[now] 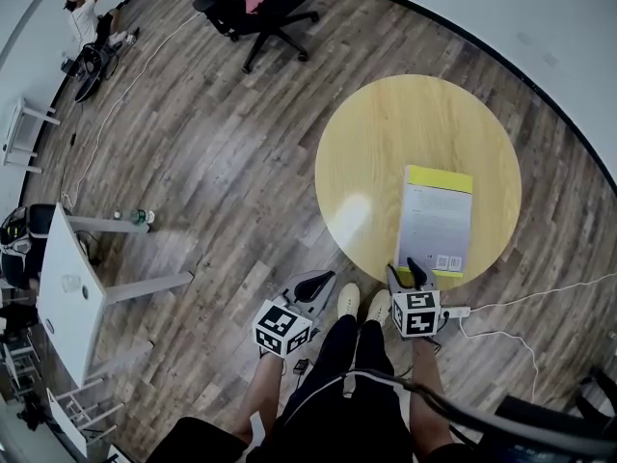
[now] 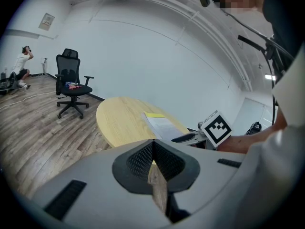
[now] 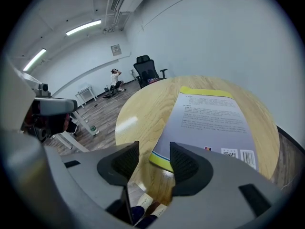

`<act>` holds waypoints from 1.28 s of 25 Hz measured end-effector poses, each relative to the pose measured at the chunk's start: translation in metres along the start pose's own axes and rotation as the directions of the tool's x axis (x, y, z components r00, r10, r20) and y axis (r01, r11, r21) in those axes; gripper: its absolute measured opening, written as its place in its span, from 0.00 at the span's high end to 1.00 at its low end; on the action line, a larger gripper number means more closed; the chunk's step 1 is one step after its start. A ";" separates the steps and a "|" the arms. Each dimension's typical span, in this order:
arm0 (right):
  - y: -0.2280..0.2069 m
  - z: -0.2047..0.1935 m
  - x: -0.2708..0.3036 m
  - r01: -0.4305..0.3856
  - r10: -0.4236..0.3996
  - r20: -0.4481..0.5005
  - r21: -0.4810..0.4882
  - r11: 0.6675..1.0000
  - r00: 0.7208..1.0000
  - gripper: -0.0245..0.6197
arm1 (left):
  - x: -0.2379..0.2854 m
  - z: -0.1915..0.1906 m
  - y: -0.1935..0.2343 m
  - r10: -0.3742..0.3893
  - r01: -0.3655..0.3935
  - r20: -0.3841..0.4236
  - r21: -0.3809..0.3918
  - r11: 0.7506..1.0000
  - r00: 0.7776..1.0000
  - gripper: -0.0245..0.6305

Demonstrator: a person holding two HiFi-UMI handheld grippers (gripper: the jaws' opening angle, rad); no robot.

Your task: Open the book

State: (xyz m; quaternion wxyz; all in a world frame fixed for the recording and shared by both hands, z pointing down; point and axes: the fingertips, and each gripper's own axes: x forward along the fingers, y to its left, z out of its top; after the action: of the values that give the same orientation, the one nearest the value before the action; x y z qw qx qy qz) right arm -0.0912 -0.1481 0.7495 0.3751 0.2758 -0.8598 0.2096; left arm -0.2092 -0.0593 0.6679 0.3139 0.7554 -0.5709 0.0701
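1. Far left, a white table [image 1: 67, 278] stands on the wood floor, and a person [image 1: 87, 13] sits on the floor by the wall.
2. Next along at the top is a black office chair [image 1: 260, 3] with a few things on its seat.
3. Here's the left gripper [image 1: 318, 283], held low off the table's near edge over the floor. Its pads are pressed together with nothing between them, and the left gripper view shows them meeting in one seam [image 2: 153, 151].
4. In the middle is the round table [image 1: 376, 162], pale wood and bare on its left half.
5. Now the right gripper [image 1: 411, 270] at the table's near edge. Its jaws stand apart, and in the right gripper view [image 3: 155, 159] the book's near left corner sits in the gap with neither pad squeezing it.
6. The book [image 1: 437, 218] lies flat and closed on the table's right half. Its grey cover faces up, with a yellow band at the far end and a barcode near the gripper.
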 end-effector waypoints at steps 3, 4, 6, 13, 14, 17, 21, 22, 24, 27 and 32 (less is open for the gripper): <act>-0.005 -0.001 0.000 0.036 -0.037 -0.008 -0.024 0.999 0.999 0.69 | 0.000 0.002 0.000 0.000 0.000 0.002 0.003 1.000 1.000 0.96; -0.007 -0.001 -0.001 0.046 -0.046 -0.007 -0.024 0.999 0.999 0.74 | 0.000 0.002 -0.001 -0.001 0.001 0.003 0.002 1.000 1.000 0.96; -0.008 -0.001 -0.002 0.051 -0.051 -0.007 -0.019 0.999 0.999 0.76 | 0.000 0.003 -0.001 -0.003 0.003 0.003 0.002 1.000 1.000 0.96; -0.003 -0.004 -0.002 0.009 -0.009 -0.013 0.036 0.999 1.000 0.93 | 0.001 0.005 -0.002 -0.002 0.002 0.003 0.008 1.000 1.000 0.96; -0.003 -0.004 -0.002 0.005 -0.005 -0.014 0.043 0.999 1.000 0.93 | 0.001 0.005 -0.002 -0.001 0.001 0.003 0.009 1.000 1.000 0.96; -0.004 -0.005 -0.003 -0.006 0.007 -0.010 0.066 0.998 1.000 0.94 | 0.002 0.005 -0.004 -0.003 0.003 0.003 0.010 1.000 1.000 0.96; -0.005 -0.004 -0.003 0.002 -0.002 -0.008 0.068 0.998 1.000 0.94 | 0.002 0.006 -0.004 -0.002 0.002 0.004 0.009 1.000 1.000 0.96; -0.005 -0.004 -0.003 0.004 -0.003 -0.007 0.066 0.998 1.000 0.94 | 0.002 0.006 -0.004 -0.001 0.001 0.004 0.010 1.000 1.000 0.96; -0.005 -0.005 -0.003 0.001 -0.001 -0.006 0.063 0.998 1.000 0.94 | 0.002 0.006 -0.004 -0.001 0.000 0.004 0.011 1.000 1.000 0.96; -0.005 -0.004 -0.004 -0.001 0.001 -0.004 0.062 0.998 1.000 0.94 | 0.001 0.006 -0.004 0.000 0.000 0.003 0.013 1.000 1.000 0.96; -0.005 -0.003 -0.005 0.006 -0.006 0.000 0.053 0.999 1.000 0.95 | 0.000 0.007 -0.006 0.000 0.000 0.006 0.019 1.000 1.000 0.96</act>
State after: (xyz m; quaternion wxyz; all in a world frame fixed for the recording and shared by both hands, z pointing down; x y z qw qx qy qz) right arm -0.0838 -0.1484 0.7482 0.3680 0.2882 -0.8532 0.2313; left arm -0.2056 -0.0626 0.6602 0.3052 0.7586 -0.5709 0.0733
